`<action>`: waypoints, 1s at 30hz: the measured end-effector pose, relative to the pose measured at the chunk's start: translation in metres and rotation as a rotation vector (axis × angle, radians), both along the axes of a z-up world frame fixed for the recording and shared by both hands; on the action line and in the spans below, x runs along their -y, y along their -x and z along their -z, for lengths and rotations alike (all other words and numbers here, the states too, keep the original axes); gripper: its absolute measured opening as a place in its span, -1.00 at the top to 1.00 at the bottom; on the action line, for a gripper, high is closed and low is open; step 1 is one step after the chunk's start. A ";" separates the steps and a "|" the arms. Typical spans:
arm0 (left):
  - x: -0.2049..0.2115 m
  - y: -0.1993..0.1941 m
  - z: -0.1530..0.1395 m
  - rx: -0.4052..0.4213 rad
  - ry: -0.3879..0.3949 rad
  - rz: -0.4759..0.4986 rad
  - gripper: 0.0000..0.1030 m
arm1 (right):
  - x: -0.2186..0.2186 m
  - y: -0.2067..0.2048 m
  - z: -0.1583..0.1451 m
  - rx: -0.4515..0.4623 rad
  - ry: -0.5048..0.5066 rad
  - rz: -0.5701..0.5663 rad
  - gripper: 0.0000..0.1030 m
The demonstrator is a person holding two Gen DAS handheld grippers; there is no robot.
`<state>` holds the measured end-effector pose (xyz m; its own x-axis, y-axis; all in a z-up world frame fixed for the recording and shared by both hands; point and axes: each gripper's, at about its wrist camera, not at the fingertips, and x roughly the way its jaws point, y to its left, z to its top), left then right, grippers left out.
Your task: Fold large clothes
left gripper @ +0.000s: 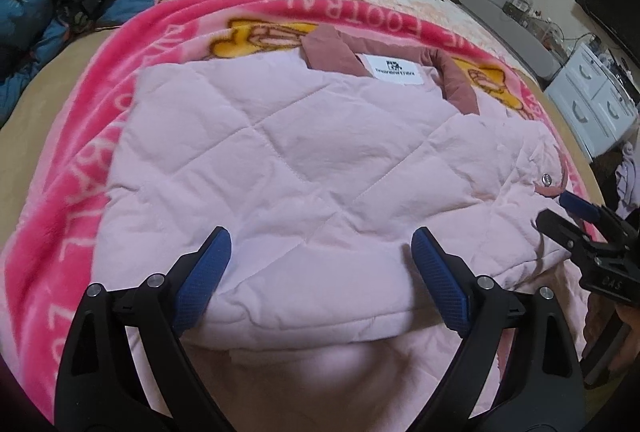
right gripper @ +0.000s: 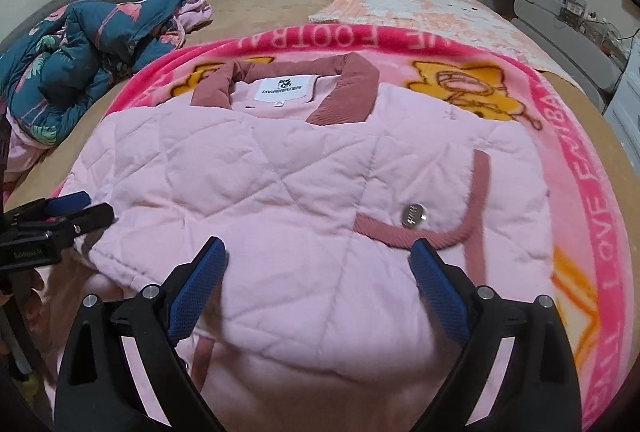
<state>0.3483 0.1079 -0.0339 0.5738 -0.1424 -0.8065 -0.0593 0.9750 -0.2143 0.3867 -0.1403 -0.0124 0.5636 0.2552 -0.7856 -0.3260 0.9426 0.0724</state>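
Hovering wide open, gripping nothing: left gripper (left gripper: 322, 284) and right gripper (right gripper: 318, 290), both over the pink jacket's (left gripper: 304, 167) near hem; lying mid-frame on bed blanket (left gripper: 80, 199), collar far.

Bed (right gripper: 272, 3): tan cover.
On it: pink fleece blanket (right gripper: 592, 167), blue floral quilt (right gripper: 80, 59), pale patchwork spread (right gripper: 420, 11).
On blanket: pink quilted jacket (right gripper: 280, 191).

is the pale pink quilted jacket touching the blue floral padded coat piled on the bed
Apart. The right wrist view shows the pale pink quilted jacket lying on the pink fleece blanket, with blanket and tan bedcover between it and the blue floral padded coat.
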 end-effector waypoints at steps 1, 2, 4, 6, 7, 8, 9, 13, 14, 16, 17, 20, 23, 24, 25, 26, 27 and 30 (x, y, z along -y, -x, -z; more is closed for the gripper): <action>-0.001 0.002 -0.002 0.004 0.006 -0.004 -0.65 | 0.002 0.001 -0.002 0.000 -0.002 0.003 -0.83; -0.001 0.004 -0.004 0.008 0.011 -0.007 -0.67 | 0.004 0.003 -0.004 0.001 -0.006 0.008 -0.83; -0.002 0.007 -0.010 0.011 0.012 -0.015 -0.75 | 0.006 0.005 -0.006 -0.001 -0.015 0.014 -0.83; -0.002 0.011 -0.014 0.007 0.014 -0.013 -0.82 | 0.008 0.007 -0.009 -0.004 -0.026 0.022 -0.84; -0.002 0.013 -0.017 0.004 0.004 -0.018 -0.82 | 0.008 0.010 -0.011 -0.004 -0.032 0.026 -0.84; -0.002 0.015 -0.018 0.003 -0.008 -0.027 -0.82 | 0.009 0.012 -0.013 -0.003 -0.039 0.026 -0.84; -0.003 0.018 -0.022 0.002 -0.021 -0.039 -0.82 | 0.010 0.015 -0.016 0.002 -0.049 0.025 -0.87; -0.006 0.028 -0.031 0.001 -0.011 -0.056 -0.82 | 0.009 0.026 -0.029 0.017 -0.074 0.017 -0.91; -0.007 0.029 -0.032 0.002 -0.011 -0.059 -0.82 | 0.009 0.028 -0.031 0.020 -0.079 0.013 -0.91; -0.008 0.035 -0.038 0.008 -0.009 -0.066 -0.82 | 0.008 0.034 -0.037 0.031 -0.082 0.009 -0.91; -0.009 0.036 -0.039 0.009 -0.007 -0.067 -0.82 | 0.008 0.036 -0.040 0.034 -0.083 0.008 -0.91; -0.009 0.044 -0.046 0.016 -0.006 -0.066 -0.82 | 0.008 0.043 -0.047 0.043 -0.091 0.009 -0.91; -0.007 0.052 -0.054 0.030 -0.011 -0.063 -0.82 | 0.008 0.051 -0.053 0.054 -0.098 0.010 -0.91; -0.007 0.055 -0.057 0.037 -0.012 -0.063 -0.82 | 0.008 0.053 -0.055 0.057 -0.100 0.011 -0.91; -0.006 0.058 -0.060 0.044 -0.012 -0.062 -0.82 | 0.009 0.055 -0.058 0.059 -0.103 0.011 -0.91; -0.006 0.060 -0.062 0.051 -0.013 -0.063 -0.82 | 0.009 0.058 -0.060 0.061 -0.106 0.010 -0.91; -0.005 0.064 -0.066 0.057 -0.014 -0.062 -0.82 | 0.009 0.060 -0.062 0.064 -0.108 0.009 -0.91; -0.003 0.071 -0.073 0.071 -0.013 -0.059 -0.82 | 0.010 0.067 -0.069 0.072 -0.116 0.005 -0.91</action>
